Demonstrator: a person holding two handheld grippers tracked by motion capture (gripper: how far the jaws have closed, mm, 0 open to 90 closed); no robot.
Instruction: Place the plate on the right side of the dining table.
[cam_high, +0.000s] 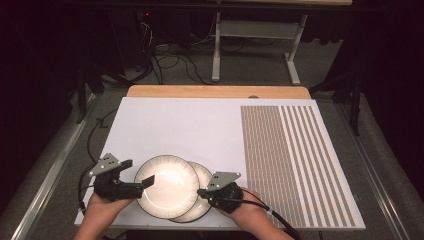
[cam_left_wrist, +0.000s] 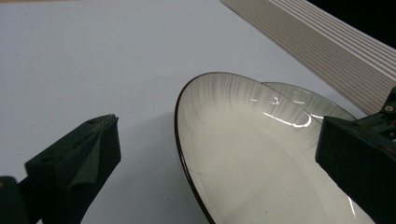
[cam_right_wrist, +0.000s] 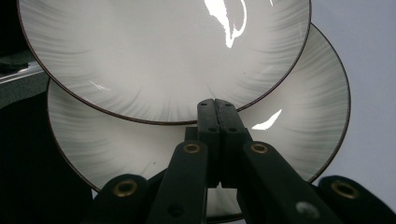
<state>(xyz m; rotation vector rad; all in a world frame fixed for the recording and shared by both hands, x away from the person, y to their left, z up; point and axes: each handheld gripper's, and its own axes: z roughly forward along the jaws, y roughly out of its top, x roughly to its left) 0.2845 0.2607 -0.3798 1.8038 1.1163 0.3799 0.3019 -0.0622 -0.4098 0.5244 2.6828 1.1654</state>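
Observation:
Two white plates with dark rims overlap near the front edge of the white board (cam_high: 190, 125). The upper plate (cam_high: 167, 186) (cam_left_wrist: 243, 154) (cam_right_wrist: 163, 51) lies partly on the lower plate (cam_high: 206, 173) (cam_left_wrist: 308, 100) (cam_right_wrist: 299, 116). My left gripper (cam_high: 140, 171) (cam_left_wrist: 219, 123) is open and straddles the upper plate's left rim, one jaw over the board and the other over the plate. My right gripper (cam_high: 199, 191) (cam_right_wrist: 215, 103) is shut with nothing between its jaws; its tips sit over the lower plate, right at the upper plate's rim.
A block of brown stripes (cam_high: 295, 160) covers the board's right part. The wooden table edge (cam_high: 215, 91) shows behind the board. Beyond it, cables and a metal stand (cam_high: 216, 50) are on the floor. The board's front edge is close under both hands.

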